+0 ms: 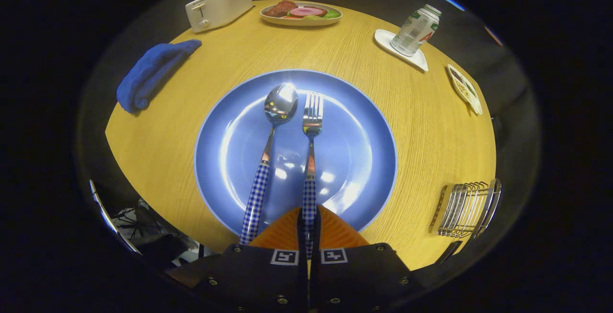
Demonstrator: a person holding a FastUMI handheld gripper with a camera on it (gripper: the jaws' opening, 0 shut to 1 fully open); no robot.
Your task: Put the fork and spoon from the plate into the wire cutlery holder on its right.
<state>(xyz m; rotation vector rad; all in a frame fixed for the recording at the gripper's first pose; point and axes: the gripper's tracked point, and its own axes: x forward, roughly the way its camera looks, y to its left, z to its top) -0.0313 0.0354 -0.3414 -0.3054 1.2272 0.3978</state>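
A blue plate lies on the round wooden table just ahead of my fingers. On it lie a spoon and, to its right, a fork, both with blue checked handles pointing toward me. My gripper is shut on the end of the fork's handle, which runs down between the two fingers. The spoon's handle passes just left of the fingers, untouched. The wire cutlery holder stands on the table to the right of the plate, close to the table's near edge.
A folded blue cloth lies beyond the plate to the left. A white toaster and a dish of food stand at the far side. A can on a white coaster and a small dish are at the far right.
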